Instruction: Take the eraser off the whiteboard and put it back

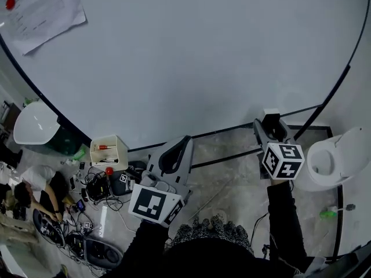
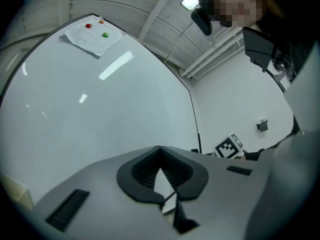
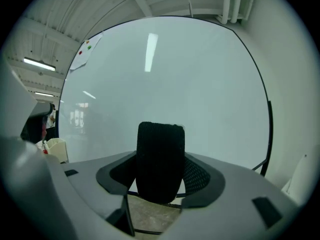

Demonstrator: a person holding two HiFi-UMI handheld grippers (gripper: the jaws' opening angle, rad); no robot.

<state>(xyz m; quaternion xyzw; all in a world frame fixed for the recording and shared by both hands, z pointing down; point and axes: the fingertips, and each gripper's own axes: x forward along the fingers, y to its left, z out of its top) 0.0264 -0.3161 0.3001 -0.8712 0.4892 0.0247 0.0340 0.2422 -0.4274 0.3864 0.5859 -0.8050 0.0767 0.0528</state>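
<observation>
A black felt eraser [image 3: 160, 154] stands upright between the jaws of my right gripper [image 3: 160, 173], which is shut on it just in front of the whiteboard [image 3: 170, 79]. From the head view the right gripper [image 1: 271, 127] is at the board's lower right, near its black frame, with the eraser [image 1: 271, 119] at its tip. My left gripper [image 1: 183, 141] hangs lower and further left, below the whiteboard [image 1: 203, 57]. In the left gripper view the tips of the left gripper [image 2: 160, 151] meet with nothing between them.
A sheet of paper [image 1: 40, 7] is pinned with a red magnet at the board's top left. On the floor lie a white box of markers [image 1: 108, 150], tangled cables [image 1: 98, 187] and a person [image 1: 35, 190]. White round bins stand at the left [image 1: 36, 123] and the right [image 1: 336, 158].
</observation>
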